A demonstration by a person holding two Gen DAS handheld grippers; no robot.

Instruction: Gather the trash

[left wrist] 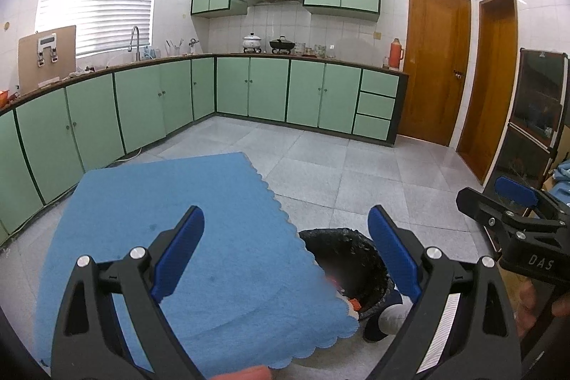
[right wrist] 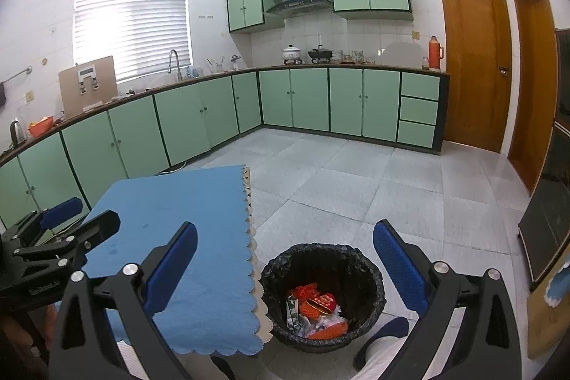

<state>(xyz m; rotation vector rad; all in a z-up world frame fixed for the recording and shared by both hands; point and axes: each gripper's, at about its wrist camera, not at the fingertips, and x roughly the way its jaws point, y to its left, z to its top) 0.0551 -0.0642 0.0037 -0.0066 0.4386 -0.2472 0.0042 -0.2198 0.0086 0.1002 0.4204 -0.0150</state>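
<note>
A black-lined trash bin (right wrist: 322,294) stands on the floor beside a small table under a blue cloth (right wrist: 185,237). Red, orange and white wrappers (right wrist: 313,310) lie inside the bin. My right gripper (right wrist: 285,267) hangs open above the bin with nothing between its fingers. My left gripper (left wrist: 286,253) is open too, over the cloth's right edge, with the bin (left wrist: 347,259) partly hidden behind the cloth (left wrist: 185,248). Each view catches the other gripper at its side: the right gripper (left wrist: 516,202) and the left gripper (right wrist: 60,223).
Green base cabinets (right wrist: 292,98) line the left and far walls, with a sink, pots and a red thermos (right wrist: 435,53) on the counter. Wooden doors (right wrist: 473,59) stand at right, a dark glass cabinet (left wrist: 538,116) nearer. A person's shoe (right wrist: 383,335) rests by the bin.
</note>
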